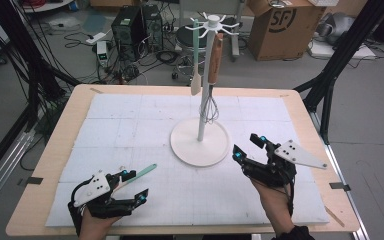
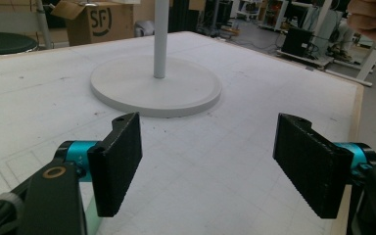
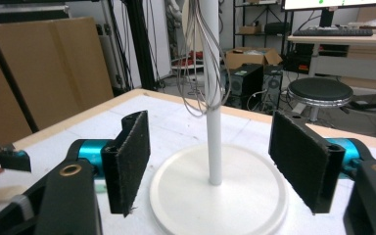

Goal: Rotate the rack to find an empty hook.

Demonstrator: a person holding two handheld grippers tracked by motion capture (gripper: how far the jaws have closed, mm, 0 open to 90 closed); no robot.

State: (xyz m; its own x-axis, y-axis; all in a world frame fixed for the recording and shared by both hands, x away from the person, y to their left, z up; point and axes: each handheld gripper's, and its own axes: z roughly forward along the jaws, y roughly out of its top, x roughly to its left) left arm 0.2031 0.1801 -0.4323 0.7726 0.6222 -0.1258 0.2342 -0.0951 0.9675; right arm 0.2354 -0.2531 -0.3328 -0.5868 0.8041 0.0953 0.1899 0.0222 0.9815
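Observation:
A white utensil stand (image 1: 200, 142) rises from a round base in the middle of the mat. From its top hooks hang a spatula (image 1: 196, 80) with a mint-green handle and a whisk (image 1: 213, 65) with a wooden handle. Another mint-handled utensil (image 1: 142, 172) lies flat on the mat, its near end passing under my left gripper's far jaw. My left gripper (image 1: 135, 186) stands open at the front left with nothing between its jaws. My right gripper (image 1: 247, 146) is open beside the base's right rim, and faces the pole (image 3: 213, 127) and the whisk wires (image 3: 196, 73).
A white gridded mat (image 1: 130, 125) covers the wooden table (image 1: 55, 150). Behind the table are a cardboard box (image 1: 280, 25), computer cases (image 1: 130, 27), a stool and floor cables. Black frame legs (image 1: 330, 75) stand at the right.

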